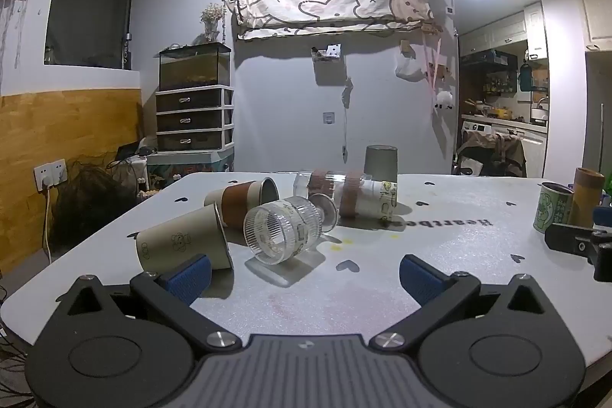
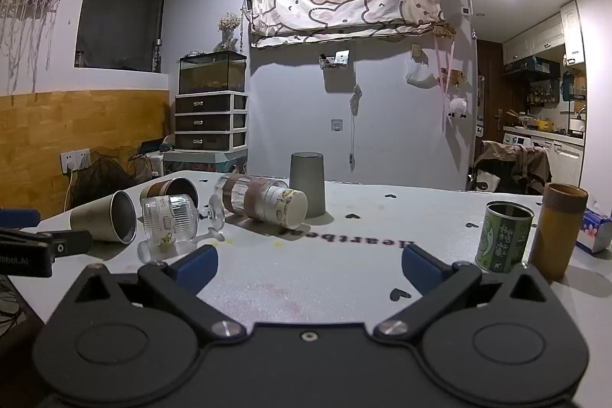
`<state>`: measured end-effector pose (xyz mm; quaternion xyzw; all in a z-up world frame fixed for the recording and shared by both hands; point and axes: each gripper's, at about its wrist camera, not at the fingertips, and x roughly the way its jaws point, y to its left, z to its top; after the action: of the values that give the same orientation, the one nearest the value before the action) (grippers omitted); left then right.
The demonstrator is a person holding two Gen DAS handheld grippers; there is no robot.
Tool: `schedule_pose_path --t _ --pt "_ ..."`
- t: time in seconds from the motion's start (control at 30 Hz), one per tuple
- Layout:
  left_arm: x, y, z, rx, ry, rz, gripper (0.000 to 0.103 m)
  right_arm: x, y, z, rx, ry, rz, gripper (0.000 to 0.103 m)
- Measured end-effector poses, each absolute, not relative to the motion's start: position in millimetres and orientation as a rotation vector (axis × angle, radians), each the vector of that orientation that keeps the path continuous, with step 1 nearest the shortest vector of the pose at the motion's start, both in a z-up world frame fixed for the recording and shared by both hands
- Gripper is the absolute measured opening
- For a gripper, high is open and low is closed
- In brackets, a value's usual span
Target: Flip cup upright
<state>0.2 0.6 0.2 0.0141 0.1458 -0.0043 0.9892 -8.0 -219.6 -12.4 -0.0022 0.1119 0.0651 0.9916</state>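
Left gripper (image 1: 304, 274) jaws wide, empty; glass cup (image 1: 283, 230) on side ahead on table (image 1: 440, 255).

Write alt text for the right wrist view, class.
The open right gripper hovers empty over a white table where several cups lie tipped, including a ribbed glass goblet. A grey cup stands upside down behind them.

Left tongs (image 1: 305, 272) and right tongs (image 2: 310, 267) both gape wide, holding nothing.
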Motion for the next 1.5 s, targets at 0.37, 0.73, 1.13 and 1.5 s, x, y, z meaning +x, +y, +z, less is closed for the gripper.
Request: schedule_pose_path --t 0.37,0.73,1.13,1.5 --pt "1.4 -0.5 -1.8 0.028 0.294 -0.007 0.103 -8.6 -217.7 -12.9 -0.004 0.224 0.130 0.103" --pt "1.6 -0.8 -0.9 0.028 0.294 -0.007 0.103 -9.2 -215.9 -13.9 -0.004 0.224 0.130 0.103" --pt "1.6 -0.8 -1.0 0.027 0.295 -0.007 0.103 -9.6 -215.1 -15.1 -0.003 0.223 0.131 0.103" --pt "2.2 1.4 -4.1 0.028 0.296 -0.009 0.103 -11.0 -215.0 -15.7 -0.001 0.224 0.130 0.103"
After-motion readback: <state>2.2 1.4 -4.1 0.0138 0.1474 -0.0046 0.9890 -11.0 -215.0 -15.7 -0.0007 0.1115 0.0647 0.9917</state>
